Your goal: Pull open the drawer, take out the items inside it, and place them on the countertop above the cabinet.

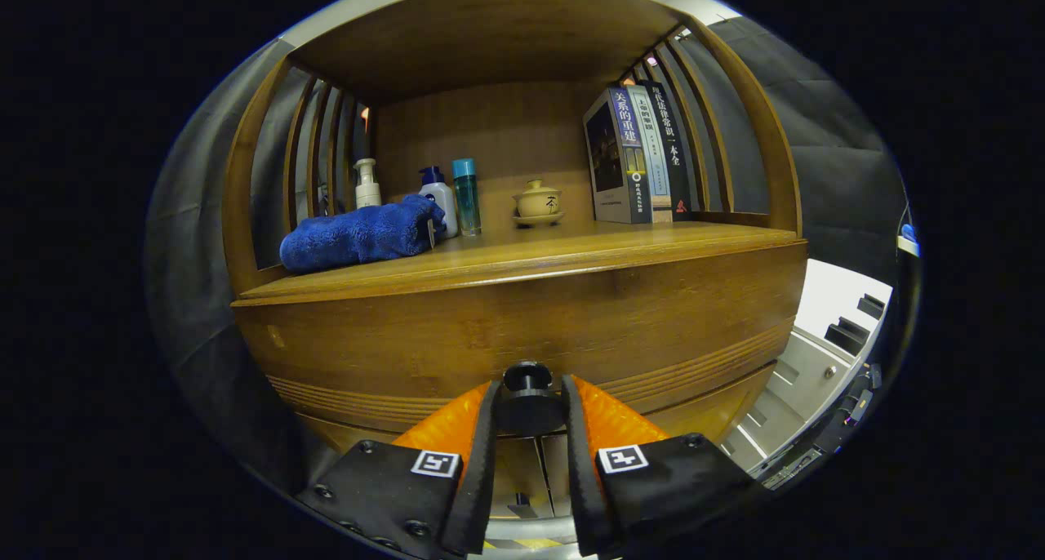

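Pinching the dark round drawer knob (527, 378) between both fingers, the tool (527, 409) sits at the wooden drawer front (490, 331) directly below the bench (522, 258), which carries a blue towel (359, 235).

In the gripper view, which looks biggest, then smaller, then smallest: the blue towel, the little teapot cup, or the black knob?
1. Blue towel
2. Black knob, gripped between the fingers; it sits nearest the camera, so it looks enlarged.
3. Lidded cup

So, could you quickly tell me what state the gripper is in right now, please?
Gripper: shut on the drawer knob, one finger pressing on each side of it; drawer front looks closed.
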`<state>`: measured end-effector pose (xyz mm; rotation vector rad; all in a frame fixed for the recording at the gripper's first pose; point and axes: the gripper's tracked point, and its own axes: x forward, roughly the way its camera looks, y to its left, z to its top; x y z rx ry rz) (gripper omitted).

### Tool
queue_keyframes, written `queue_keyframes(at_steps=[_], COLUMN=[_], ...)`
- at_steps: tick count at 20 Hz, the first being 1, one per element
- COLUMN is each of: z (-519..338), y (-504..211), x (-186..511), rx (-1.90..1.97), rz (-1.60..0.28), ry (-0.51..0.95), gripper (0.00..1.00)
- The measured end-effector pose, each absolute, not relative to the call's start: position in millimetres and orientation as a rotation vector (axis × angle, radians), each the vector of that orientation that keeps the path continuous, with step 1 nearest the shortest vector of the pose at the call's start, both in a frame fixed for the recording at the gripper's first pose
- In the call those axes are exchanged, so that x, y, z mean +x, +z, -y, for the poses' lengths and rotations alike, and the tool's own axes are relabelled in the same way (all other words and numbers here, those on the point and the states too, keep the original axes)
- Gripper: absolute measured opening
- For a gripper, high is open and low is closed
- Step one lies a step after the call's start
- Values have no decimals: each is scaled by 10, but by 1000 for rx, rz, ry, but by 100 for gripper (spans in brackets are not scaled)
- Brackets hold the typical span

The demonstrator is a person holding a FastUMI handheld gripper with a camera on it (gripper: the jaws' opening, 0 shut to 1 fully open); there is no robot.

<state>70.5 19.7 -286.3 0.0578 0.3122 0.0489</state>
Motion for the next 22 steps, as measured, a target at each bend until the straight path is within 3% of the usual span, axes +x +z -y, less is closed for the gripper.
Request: queue_keyframes(at_steps=[9, 22], z=[-203, -181], y=[-2922, -2889], x=[685, 535], rx=[157, 144], rz=[-378, -353], ry=[83, 48], gripper=[41, 41])
